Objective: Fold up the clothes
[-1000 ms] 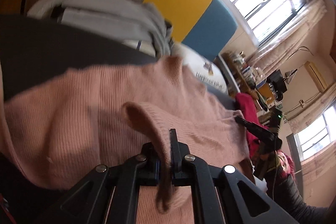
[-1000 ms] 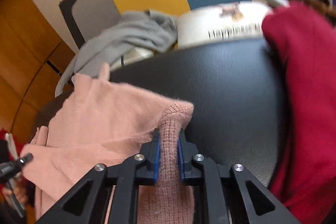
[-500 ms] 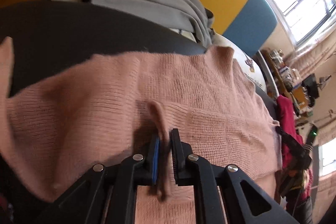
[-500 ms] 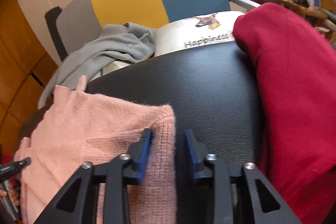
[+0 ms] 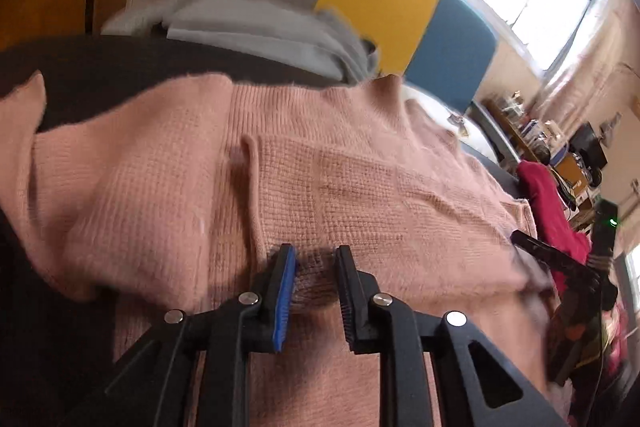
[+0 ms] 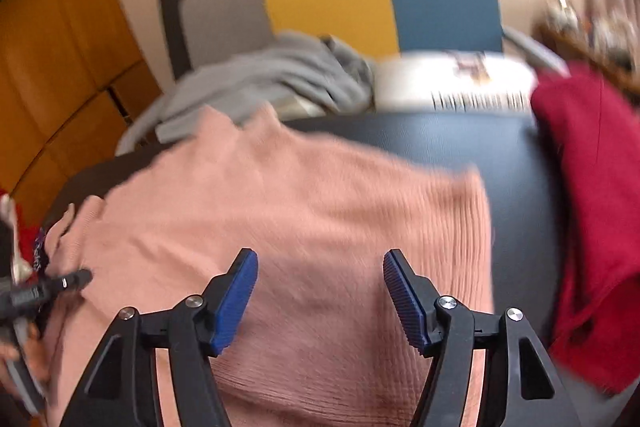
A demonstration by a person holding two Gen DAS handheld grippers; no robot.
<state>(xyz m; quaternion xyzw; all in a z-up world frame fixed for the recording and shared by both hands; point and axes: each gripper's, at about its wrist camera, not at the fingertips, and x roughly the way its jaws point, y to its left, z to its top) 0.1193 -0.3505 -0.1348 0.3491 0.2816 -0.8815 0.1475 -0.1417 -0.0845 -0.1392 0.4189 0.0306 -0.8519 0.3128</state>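
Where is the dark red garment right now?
In the right wrist view the dark red garment lies at the right edge of the black surface, right of the pink sweater, apart from it.

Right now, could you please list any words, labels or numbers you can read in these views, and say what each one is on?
None can be read.
White cushion: a row of dark letters under a small picture, too blurred by motion to read.
Left wrist view: the same cushion shows no legible print.
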